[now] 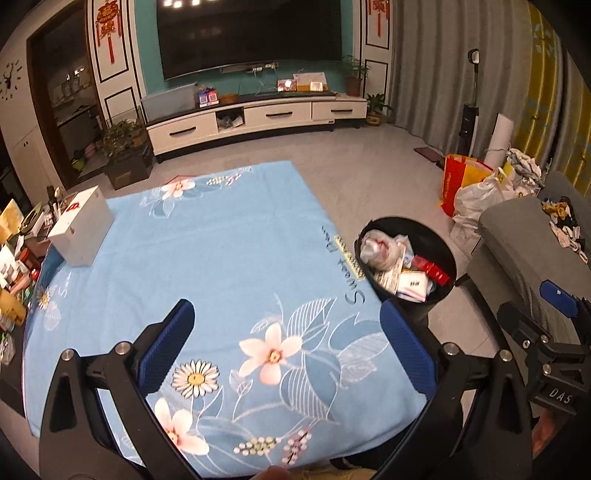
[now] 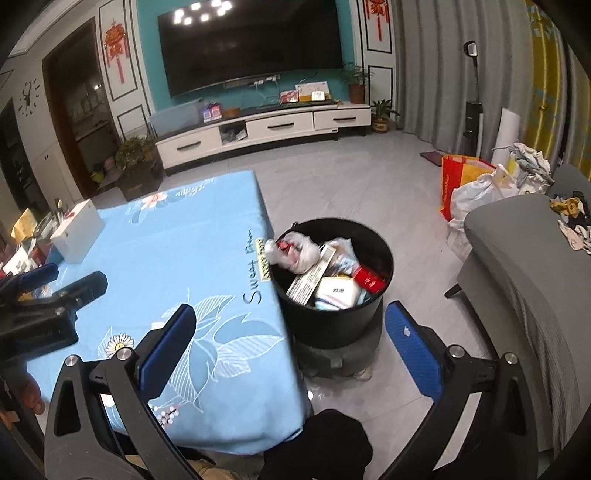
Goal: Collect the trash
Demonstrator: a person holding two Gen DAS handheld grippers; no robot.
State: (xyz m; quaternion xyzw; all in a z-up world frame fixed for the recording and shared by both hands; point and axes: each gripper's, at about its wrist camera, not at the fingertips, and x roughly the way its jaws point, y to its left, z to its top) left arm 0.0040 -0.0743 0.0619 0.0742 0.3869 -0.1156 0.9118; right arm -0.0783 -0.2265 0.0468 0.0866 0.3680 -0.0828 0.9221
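Left gripper (image 1: 288,345) spread wide, empty, above blue floral tablecloth (image 1: 207,258). White box (image 1: 83,225) resting at cloth's far left edge. Black bin (image 1: 410,258) just beside table's right edge, packed with crumpled plastic bag (image 1: 380,249) and cartons. Right gripper (image 1: 554,325) at right border, grip unclear.

A table (image 1: 221,258) under a cloth (image 1: 229,236) fills the near ground. A box (image 1: 83,225) sits on the table's far left corner, with clutter (image 1: 14,258) beyond the left edge. A bin (image 2: 332,280) stands on the floor just beside the table's right edge, with packets and a bag (image 2: 295,253) inside. A sofa (image 2: 524,280) lies right of the bin. Behind the sofa sit 2 bags (image 2: 469,184). A cabinet (image 1: 255,118) runs along the far wall, under a screen (image 1: 251,33).
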